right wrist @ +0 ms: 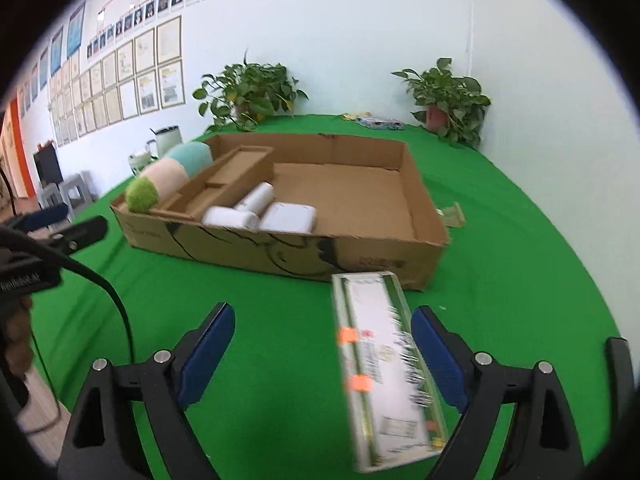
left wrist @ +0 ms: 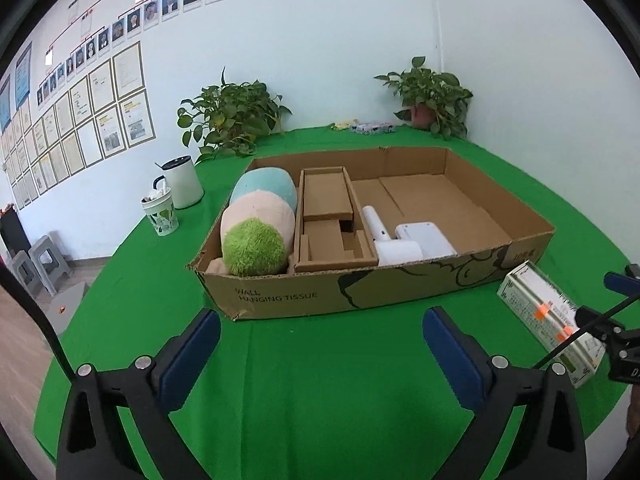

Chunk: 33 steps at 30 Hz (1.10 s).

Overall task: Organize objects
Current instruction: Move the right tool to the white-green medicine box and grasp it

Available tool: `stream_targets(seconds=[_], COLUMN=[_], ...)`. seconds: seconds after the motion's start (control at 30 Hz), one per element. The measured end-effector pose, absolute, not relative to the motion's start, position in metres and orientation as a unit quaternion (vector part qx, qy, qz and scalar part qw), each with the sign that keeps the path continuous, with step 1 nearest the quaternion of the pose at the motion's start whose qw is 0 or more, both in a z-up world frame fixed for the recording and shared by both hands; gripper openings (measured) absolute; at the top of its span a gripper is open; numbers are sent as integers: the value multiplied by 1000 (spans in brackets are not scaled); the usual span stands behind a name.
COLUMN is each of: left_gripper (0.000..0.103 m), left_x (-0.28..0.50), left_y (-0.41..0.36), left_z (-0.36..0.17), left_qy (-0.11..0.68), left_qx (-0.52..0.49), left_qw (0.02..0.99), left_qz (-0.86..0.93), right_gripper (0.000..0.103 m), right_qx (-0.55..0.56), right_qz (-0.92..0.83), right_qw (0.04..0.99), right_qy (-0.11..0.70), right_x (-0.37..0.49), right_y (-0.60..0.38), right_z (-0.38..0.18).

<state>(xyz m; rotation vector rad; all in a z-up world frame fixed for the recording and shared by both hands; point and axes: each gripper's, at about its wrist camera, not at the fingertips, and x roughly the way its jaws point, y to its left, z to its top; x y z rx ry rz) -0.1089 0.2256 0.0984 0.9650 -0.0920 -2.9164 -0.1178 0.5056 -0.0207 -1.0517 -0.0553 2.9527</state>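
A long white and green carton with orange tags lies on the green cloth, lengthwise between the fingers of my right gripper. It sits close to the right blue pad; the left pad is far from it, so this gripper is open. The carton also shows at the right edge of the left wrist view. My left gripper hangs open over bare cloth before a shallow cardboard box. Inside are a pastel plush toy, a cardboard insert and white devices.
Two potted plants stand at the back of the round table. A patterned mug and a white jug sit left of the box. Small packets lie at the back, a cardboard scrap lies right of the box, and grey stools stand on the floor.
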Motion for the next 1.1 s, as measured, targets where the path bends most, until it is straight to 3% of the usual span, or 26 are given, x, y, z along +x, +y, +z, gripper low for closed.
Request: stream_targets(seconds=[0.3, 0.4, 0.43, 0.6, 0.7, 1.0, 1.1], left_gripper=[102, 102, 102, 102, 102, 99, 91], left_x=[-117, -118, -118, -128, -144, -208, -219], left_y=[223, 218, 216, 201, 199, 243, 258], left_z=[67, 63, 63, 65, 63, 23, 6], left_qy=[-6, 0, 3, 54, 99, 204, 214], left_qx=[359, 363, 364, 378, 409, 514, 537], left_qw=[8, -1, -4, -44, -99, -280, -298], left_qz=[-933, -932, -931, -923, -902, -785, -760], right_gripper=[88, 63, 62, 63, 85, 85, 85], right_qx=[-431, -441, -438, -428, -418, -419, -421], right_qz=[902, 897, 898, 901, 902, 903, 903], right_qw=[15, 22, 22, -70, -103, -91, -84], right_qy=[-28, -40, -38, 0, 7, -28, -17], right_x=[-117, -121, -120, -110, -102, -90, -92], right_y=[526, 519, 519, 493, 477, 460, 457], right_z=[-72, -78, -78, -69, -66, -70, -69])
